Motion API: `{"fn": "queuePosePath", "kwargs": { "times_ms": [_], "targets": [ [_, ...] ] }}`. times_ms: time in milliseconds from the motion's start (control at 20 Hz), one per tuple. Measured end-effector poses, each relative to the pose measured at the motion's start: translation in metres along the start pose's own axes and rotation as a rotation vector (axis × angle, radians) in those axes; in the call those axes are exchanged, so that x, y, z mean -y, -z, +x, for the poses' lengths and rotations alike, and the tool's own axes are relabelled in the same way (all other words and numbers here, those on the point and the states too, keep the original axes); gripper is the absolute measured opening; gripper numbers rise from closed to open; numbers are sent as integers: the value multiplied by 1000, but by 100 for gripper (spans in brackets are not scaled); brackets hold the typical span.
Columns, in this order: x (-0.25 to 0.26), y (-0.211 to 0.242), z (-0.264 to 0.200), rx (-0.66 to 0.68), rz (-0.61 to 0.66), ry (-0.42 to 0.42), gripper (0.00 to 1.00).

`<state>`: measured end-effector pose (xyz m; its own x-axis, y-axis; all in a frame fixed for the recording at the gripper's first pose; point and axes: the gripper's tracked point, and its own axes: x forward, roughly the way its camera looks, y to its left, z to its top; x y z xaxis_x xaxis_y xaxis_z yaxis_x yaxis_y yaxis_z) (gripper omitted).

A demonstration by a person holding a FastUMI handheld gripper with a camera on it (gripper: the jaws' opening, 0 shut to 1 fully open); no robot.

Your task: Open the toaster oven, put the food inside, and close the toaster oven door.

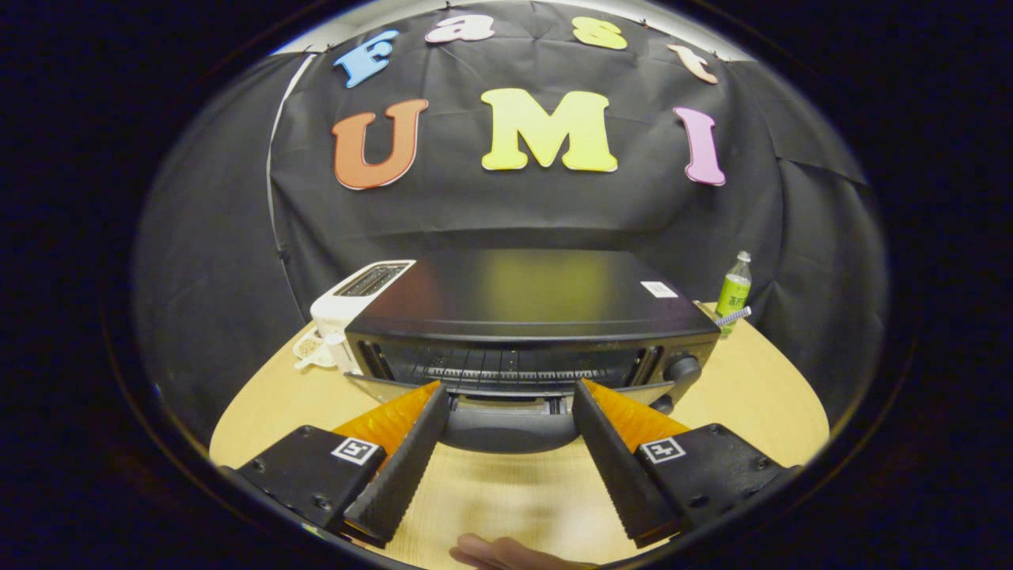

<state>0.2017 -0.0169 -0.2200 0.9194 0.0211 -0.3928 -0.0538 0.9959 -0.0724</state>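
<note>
The toaster oven (pixel 526 324) hides the base and right side of the white toaster (pixel 356 305) behind it, and the foot of the green bottle (pixel 734 289); the bottle's label is too small to tell. The lowered door (pixel 506 419) is partly covered by the tips of the gripper (pixel 506 400), whose jaws stand apart. Inside, the oven is too dark to make out. Only part of a hand (pixel 510 554) is visible, cut off by the edge and blurred.

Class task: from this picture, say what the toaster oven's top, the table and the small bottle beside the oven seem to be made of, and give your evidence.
Toaster oven top: probably painted or enamelled metal, black and glossy, with a soft reflection.
Table: light wood or wood-look laminate, matte, faint grain lines.
Bottle: likely clear plastic, green label, pale cap.
The open hand-held gripper points at the oven's dropped door.
</note>
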Motion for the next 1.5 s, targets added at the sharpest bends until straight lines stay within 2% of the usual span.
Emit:
{"fn": "queuePosePath", "kwargs": {
  "times_ms": [200,400,750,1000,1050,1150,1350,1500],
  "targets": [
    [1,38,-18,-7,6,-12,100],
    [5,60,-26,80,-29,-10,100],
    [14,106,-32,56,-55,-22,100],
    [19,159,-19,-134,57,-63,100],
    [16,153,-15,-93,69,-79,100],
    [11,149,-28,-122,57,-119,98],
    [-13,131,-54,-182,88,-288,98],
    [-32,115,-73,-261,170,-426,96]
  ]
}}
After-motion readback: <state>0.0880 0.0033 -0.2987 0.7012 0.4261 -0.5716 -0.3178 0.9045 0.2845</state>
